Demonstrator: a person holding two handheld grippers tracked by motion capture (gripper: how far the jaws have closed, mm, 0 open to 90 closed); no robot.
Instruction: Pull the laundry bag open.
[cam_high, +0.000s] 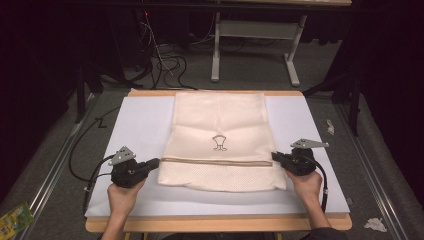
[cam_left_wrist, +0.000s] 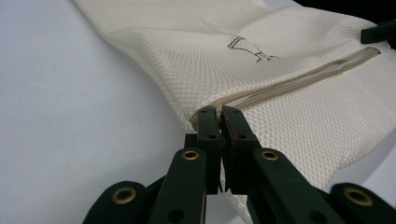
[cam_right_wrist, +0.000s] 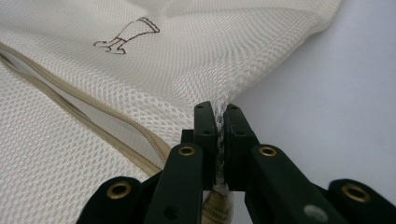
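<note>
A cream mesh bag (cam_high: 218, 142) lies flat in the middle of the desk (cam_high: 140, 130), on its white cover, with its far edge near the far rim of the desk and its near edge between the two hands. A small dark line drawing (cam_high: 219, 142), like a flared cup or vase on a foot, is printed at the bag's centre; there are no letters beside it that can be read. Below the drawing a tan zipper (cam_high: 215, 161) runs across the bag from side to side.

The left gripper (cam_high: 156, 162) meets the bag's left edge at the zipper's end. In the left gripper view its jaws are pressed together on the mesh (cam_left_wrist: 280, 121) at that edge, and the zipper (cam_left_wrist: 299, 79) runs away from them toward the other gripper's tip (cam_left_wrist: 378, 31), cut off at the frame's right edge.

The right gripper (cam_high: 274, 157) holds the bag's right edge. In the right gripper view its jaws are clamped on a pinch of mesh (cam_right_wrist: 187, 60) that bunches up between them; a tan piece just below the jaws is too hidden to identify.

On the floor at lower left lies a green and yellow packet (cam_high: 15, 218), its print too small to read. Cables (cam_high: 165, 62) and a grey frame (cam_high: 255, 45) stand in the dark beyond the desk.
</note>
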